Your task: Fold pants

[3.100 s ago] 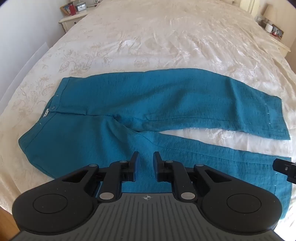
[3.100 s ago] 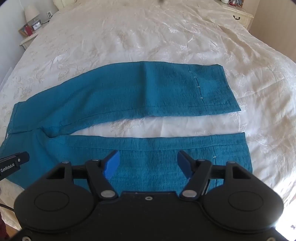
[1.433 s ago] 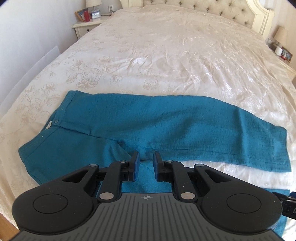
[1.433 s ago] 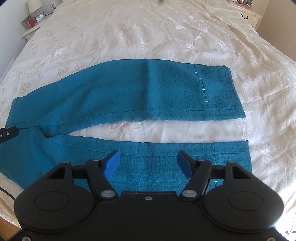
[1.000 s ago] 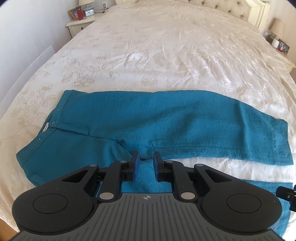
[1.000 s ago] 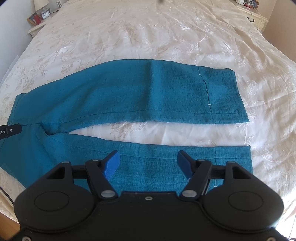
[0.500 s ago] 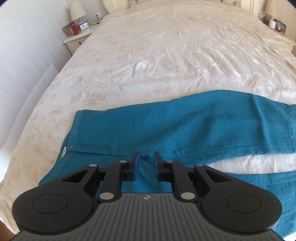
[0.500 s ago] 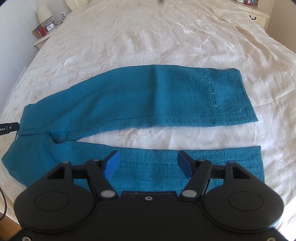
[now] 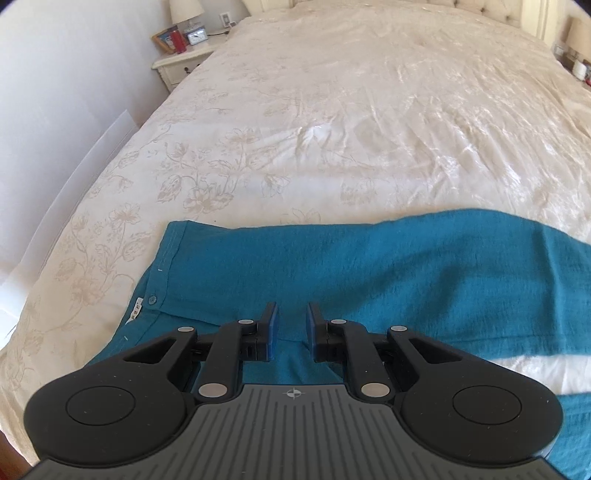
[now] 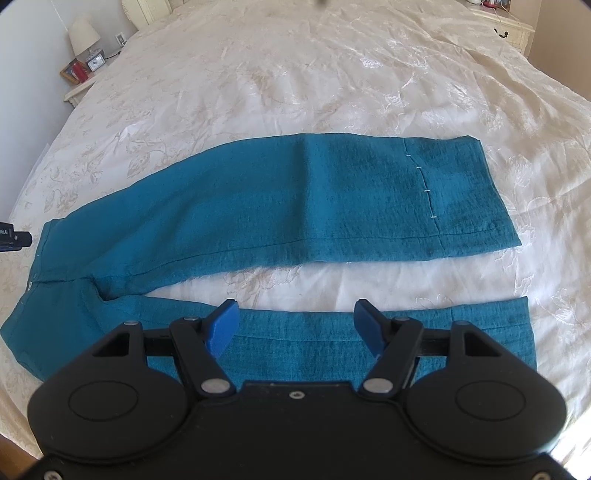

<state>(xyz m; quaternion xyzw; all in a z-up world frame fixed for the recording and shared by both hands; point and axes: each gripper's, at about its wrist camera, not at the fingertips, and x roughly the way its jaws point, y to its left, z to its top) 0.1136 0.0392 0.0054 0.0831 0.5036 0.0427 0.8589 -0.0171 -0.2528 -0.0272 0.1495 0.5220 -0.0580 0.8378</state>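
Teal pants [image 10: 332,199] lie flat on the bed, waist to the left and both legs running right with a strip of bedspread between them. My right gripper [image 10: 295,325] hovers over the near leg [image 10: 314,350], its blue pads wide open with nothing between them. In the left wrist view the waistband [image 9: 166,258] and its button [image 9: 151,300] sit left of centre. My left gripper [image 9: 291,325] hangs over the seat of the pants [image 9: 369,280], just right of the button; its fingers stand a narrow gap apart, holding nothing. A bit of the left gripper [image 10: 14,240] shows at the right view's left edge.
The cream floral bedspread [image 9: 369,129] stretches far beyond the pants. A nightstand [image 9: 181,59] with a lamp, clock and red item stands at the far left by a white wall. Another nightstand [image 10: 513,26] is at the far right. The bed's near edge lies under the grippers.
My left gripper has slid left along the pants, so the waistband and button now sit near the middle of its view. The right gripper has hardly moved. Both openings are unchanged.
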